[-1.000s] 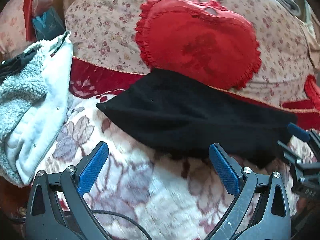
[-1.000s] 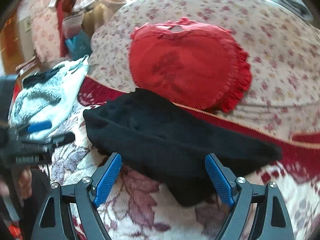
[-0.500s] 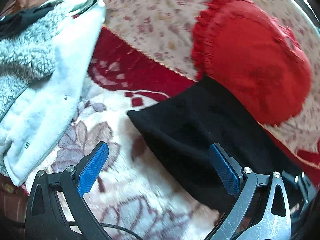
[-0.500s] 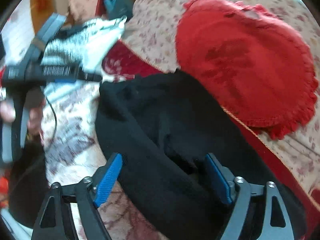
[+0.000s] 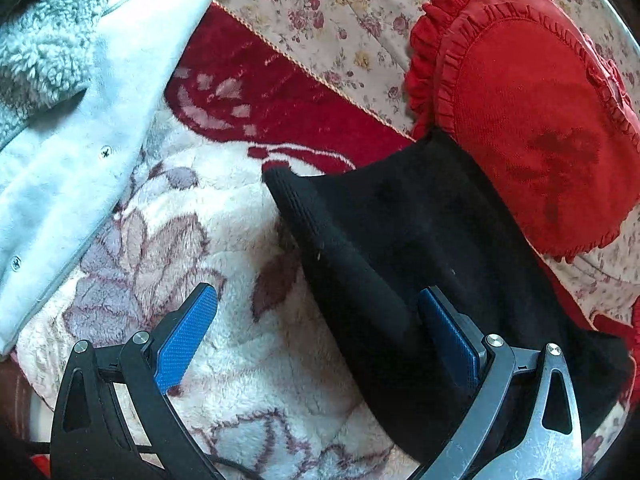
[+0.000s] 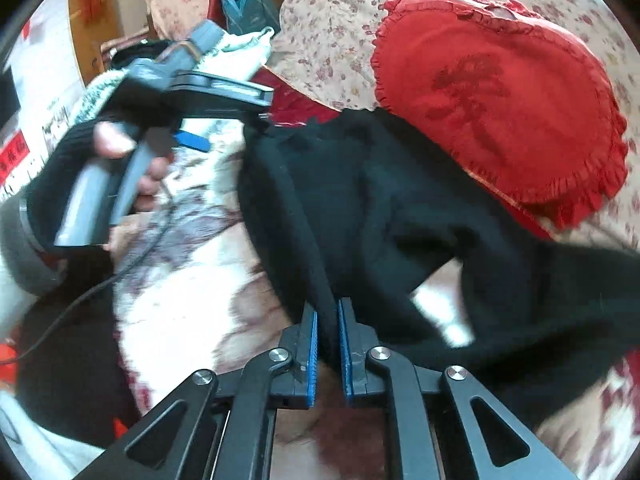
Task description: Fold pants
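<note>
The black pants point(image 5: 420, 240) lie folded on a floral fleece blanket point(image 5: 224, 240), their far edge against a red heart-shaped cushion point(image 5: 532, 120). My left gripper point(image 5: 320, 320) is open; its right finger rests on the pants' ribbed edge, its left finger over the blanket. In the right wrist view my right gripper point(image 6: 327, 316) is shut on the near edge of the pants point(image 6: 380, 208), lifting the cloth a little. The left gripper point(image 6: 224, 100) also shows there, at the pants' far left corner.
A white fleece garment point(image 5: 72, 100) lies at the left of the blanket. A floral pillow point(image 5: 340, 12) sits behind the cushion point(image 6: 500, 92). A cable point(image 6: 132, 248) trails from the left gripper's handle. Clutter stands at the far left of the room.
My right gripper has shut on the pants' near edge and the cloth now bunches and lifts. My left gripper has moved in closer to the pants' left corner, still open.
</note>
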The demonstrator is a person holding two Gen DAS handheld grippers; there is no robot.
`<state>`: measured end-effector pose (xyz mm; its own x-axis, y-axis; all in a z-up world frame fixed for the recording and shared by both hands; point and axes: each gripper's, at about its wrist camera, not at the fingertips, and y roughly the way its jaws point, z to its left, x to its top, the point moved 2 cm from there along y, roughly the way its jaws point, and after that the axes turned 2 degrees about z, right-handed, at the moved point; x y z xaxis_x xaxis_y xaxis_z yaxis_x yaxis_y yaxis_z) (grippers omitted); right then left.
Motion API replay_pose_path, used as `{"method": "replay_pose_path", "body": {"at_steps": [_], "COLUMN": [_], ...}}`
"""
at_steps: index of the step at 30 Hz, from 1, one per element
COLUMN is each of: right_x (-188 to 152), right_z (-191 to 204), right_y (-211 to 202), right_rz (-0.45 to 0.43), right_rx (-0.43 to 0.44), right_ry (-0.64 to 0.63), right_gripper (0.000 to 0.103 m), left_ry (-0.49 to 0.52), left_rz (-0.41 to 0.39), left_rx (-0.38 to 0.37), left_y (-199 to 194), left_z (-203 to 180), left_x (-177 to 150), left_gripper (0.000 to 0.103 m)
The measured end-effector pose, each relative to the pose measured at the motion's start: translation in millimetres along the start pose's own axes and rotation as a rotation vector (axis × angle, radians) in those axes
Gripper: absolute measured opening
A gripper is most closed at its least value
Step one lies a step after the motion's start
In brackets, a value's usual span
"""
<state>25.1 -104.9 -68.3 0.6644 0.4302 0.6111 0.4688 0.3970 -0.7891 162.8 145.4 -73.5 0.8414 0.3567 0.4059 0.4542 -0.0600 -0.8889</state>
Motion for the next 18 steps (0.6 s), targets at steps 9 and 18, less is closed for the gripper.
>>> {"method": "replay_pose_path", "body": {"at_steps": [9,18], "right_x": [-19,-45], "right_z": [9,-22], "right_y": [-9,-56], "right_rz": [0.005,-0.075], "right_rx": [0.074,0.044], "right_ry": [0.087,0.293], "right_gripper": [0.009,0.021], "left_ry": [0.151,0.130], "left_rz": [0.027,-0.005], "left_rx": [-0.004,-0.023], "left_y": [-12,-36], "left_z": [-26,-13], "left_x": [-44,-78], "left_gripper": [0.017,0.017]}}
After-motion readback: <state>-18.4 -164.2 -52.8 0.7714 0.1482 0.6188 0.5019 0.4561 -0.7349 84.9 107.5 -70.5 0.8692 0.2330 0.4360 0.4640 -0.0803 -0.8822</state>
